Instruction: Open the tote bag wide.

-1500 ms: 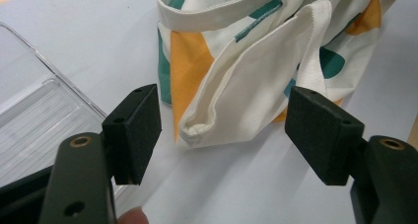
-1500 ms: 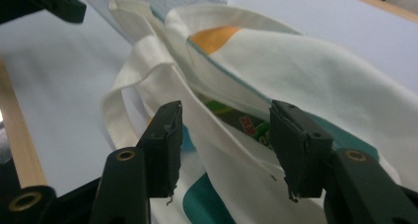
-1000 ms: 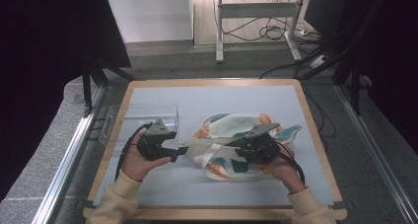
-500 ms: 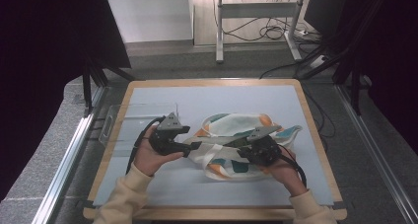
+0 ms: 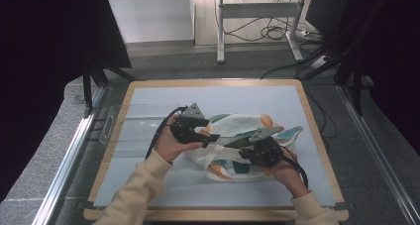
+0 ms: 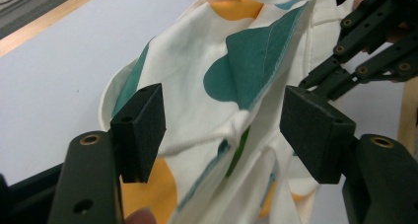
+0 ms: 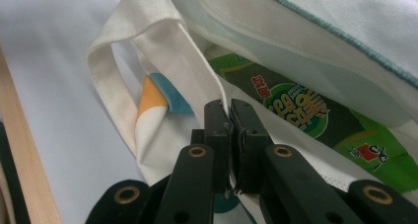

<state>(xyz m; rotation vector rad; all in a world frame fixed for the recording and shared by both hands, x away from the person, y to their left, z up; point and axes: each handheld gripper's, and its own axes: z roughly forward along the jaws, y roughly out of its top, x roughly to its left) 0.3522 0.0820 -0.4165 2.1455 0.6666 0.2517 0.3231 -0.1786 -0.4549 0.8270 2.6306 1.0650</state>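
1. High view. Cloth bag [image 5: 242, 145], cream with teal and orange patches, lying crumpled mid-table on the pale blue table mat [image 5: 208, 195]. Left gripper [image 5: 210, 137] at the bag's left edge, jaws pointing right toward the cloth. Right gripper [image 5: 243, 154] low on the bag's near right side, buried in folds. Clear plastic box [image 5: 126, 123] to the left of the bag, just beyond the left hand [image 5: 171, 144]. Right hand [image 5: 285, 173] at the near right.

2. Left gripper view. Jaws standing wide apart, having just eased slightly inward, cloth of the bag [image 6: 231, 86] between them but not pressed by either pad. Loose fold and a knotted cord of the bag in the gap. Right gripper's linkage [image 6: 367, 46] at the far upper right.

3. Right gripper view. Jaws brought together just now and clamped on a thin edge of the bag [image 7: 197, 76] beside its strap loop [image 7: 116, 86]. Green printed packet [image 7: 315, 115] lying inside the open mouth, part covered by the upper layer of cloth.

4. Progress, as judged. Packet already in the bag; one rim secured on the right. Left rim not yet taken. Remaining, most likely: closing the left jaws on the opposite edge, then spreading or lifting the bag.
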